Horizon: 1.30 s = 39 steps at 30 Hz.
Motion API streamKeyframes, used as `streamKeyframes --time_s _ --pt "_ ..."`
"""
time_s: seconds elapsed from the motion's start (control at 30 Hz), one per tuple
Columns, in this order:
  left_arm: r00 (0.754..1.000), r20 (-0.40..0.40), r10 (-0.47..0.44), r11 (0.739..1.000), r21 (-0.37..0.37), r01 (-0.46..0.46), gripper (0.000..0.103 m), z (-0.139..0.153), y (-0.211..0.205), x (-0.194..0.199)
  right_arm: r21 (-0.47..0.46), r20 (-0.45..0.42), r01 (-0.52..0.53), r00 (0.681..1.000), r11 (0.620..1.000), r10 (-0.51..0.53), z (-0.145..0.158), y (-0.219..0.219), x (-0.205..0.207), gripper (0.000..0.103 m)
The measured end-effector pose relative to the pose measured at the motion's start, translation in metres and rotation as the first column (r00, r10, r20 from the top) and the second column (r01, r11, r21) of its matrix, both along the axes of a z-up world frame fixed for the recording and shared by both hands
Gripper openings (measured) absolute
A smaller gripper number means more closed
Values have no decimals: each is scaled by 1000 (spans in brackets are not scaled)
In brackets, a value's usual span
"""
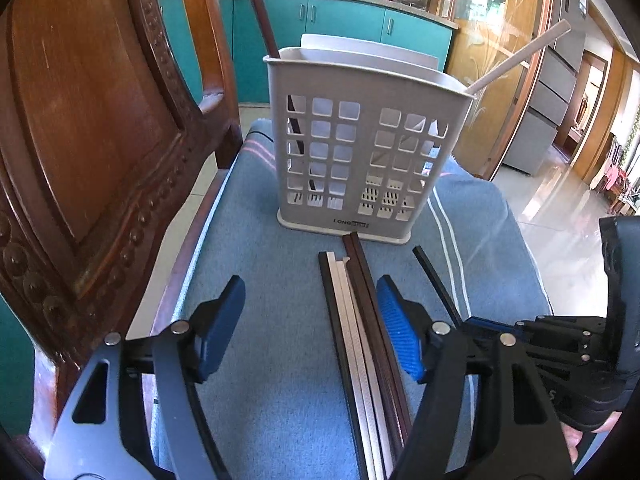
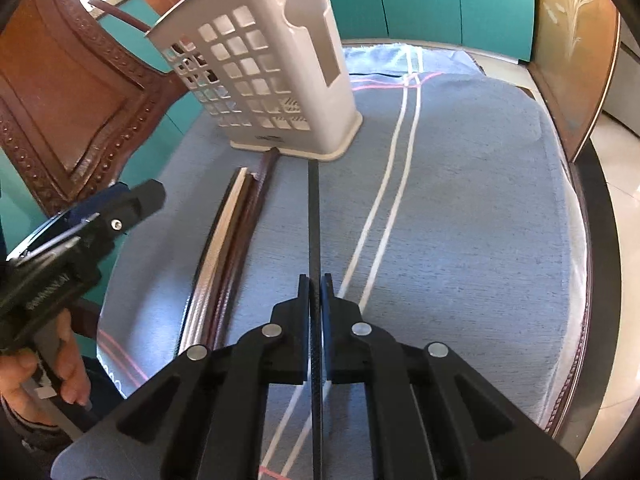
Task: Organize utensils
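A grey slotted utensil holder (image 1: pixel 360 140) (image 2: pixel 272 72) stands upright on the blue cloth (image 1: pixel 280 360). A dark brown chopstick (image 1: pixel 260 8) leans out of its left compartment and a white one (image 1: pixel 520 56) out of its right. A bundle of loose chopsticks (image 1: pixel 360 320) (image 2: pixel 228 240), black, silver and dark brown, lies in front of the holder. My left gripper (image 1: pixel 312 296) (image 2: pixel 140 200) is open over the cloth, with the bundle lying just inside its right finger (image 1: pixel 396 320). My right gripper (image 2: pixel 315 280) (image 1: pixel 476 322) is shut on a single black chopstick (image 2: pixel 314 208) (image 1: pixel 436 284) that points at the holder's base.
A carved wooden chair back (image 1: pixel 80 160) rises close on the left. The cloth covers a round seat with a dark rim (image 2: pixel 576 280); tiled floor (image 1: pixel 560 208) lies beyond. Teal cabinets (image 1: pixel 340 16) stand behind. A hand (image 2: pixel 48 372) grips the left tool's handle.
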State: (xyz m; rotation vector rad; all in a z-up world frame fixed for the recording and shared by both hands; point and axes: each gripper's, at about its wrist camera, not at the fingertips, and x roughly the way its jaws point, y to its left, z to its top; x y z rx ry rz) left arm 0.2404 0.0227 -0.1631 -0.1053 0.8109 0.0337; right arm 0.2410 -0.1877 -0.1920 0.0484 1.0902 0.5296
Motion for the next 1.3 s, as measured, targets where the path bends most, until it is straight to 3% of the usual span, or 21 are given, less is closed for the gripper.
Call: streamKeyframes --time_s 0.23,0.43,0.63,0.77,0.9,1.1,1.17,1.3 --pt "1000 -26 -2 1000 5 2 70 -8 -1 0 -82 13 67 998 994 -66 -2 -11 6 7" --pt "997 -71 2 1000 -19 -4 70 -18 3 3 -82 -9 116 993 990 -117 -6 -23 10 10" --pt "994 -112 8 1000 -18 -10 71 -29 4 8 -64 17 76 997 995 -76 -3 -12 7 26" --pt "992 -128 10 1000 -20 -12 73 -34 4 10 -83 32 13 999 996 -10 -7 7 -1 28" --pt "990 -138 1 1000 -16 -3 74 -38 1 11 -178 112 -27 993 984 48 -9 27 -11 30" --pt "990 -139 -2 1000 -18 0 74 -38 0 9 -263 151 -11 987 965 53 -8 24 -11 28" --pt "991 -130 4 1000 -24 -7 74 -37 3 8 -253 143 18 990 967 19 -8 18 -6 28" --pt "991 -134 -12 997 -71 3 74 -40 5 9 -145 80 74 995 987 -63 -6 -7 5 28"
